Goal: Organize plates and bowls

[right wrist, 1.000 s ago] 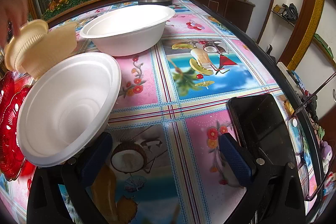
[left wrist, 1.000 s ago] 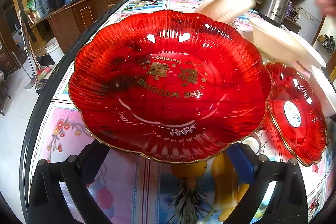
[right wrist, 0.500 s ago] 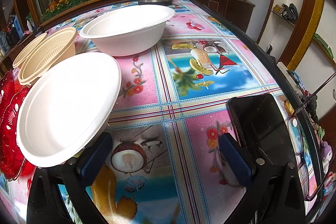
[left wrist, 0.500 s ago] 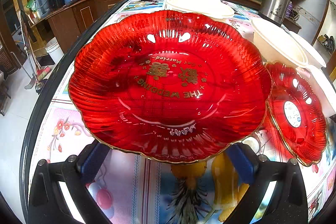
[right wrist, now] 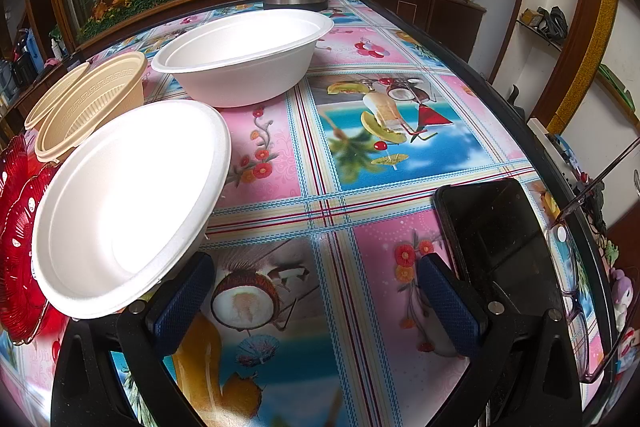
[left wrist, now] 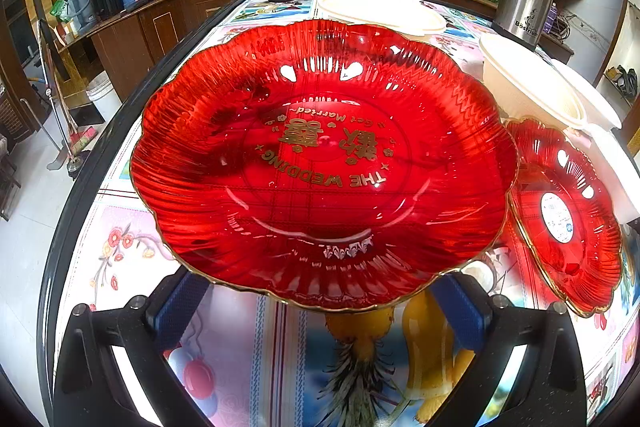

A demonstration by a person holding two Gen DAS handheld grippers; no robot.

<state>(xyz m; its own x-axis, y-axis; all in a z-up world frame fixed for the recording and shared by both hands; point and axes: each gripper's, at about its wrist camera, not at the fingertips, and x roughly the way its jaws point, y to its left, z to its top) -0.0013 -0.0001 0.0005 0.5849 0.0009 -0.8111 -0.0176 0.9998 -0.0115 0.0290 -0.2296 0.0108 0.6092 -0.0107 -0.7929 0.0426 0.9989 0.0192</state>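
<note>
Left gripper [left wrist: 320, 311]: fingers spread wide, gripping nothing; large red glass plate [left wrist: 324, 163] lies on the surface [left wrist: 248, 355] just ahead. Smaller red plate [left wrist: 564, 215] beside it. Right gripper [right wrist: 316, 303]: fingers wide apart, empty; white bowl [right wrist: 124, 203] at its left finger, second white bowl [right wrist: 244, 55] farther back.

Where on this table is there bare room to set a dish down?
Free: the cloth between the far white bowl, the phone and the right gripper. Crowded: the left side, with near white bowl, beige bowls and red plates.
</note>
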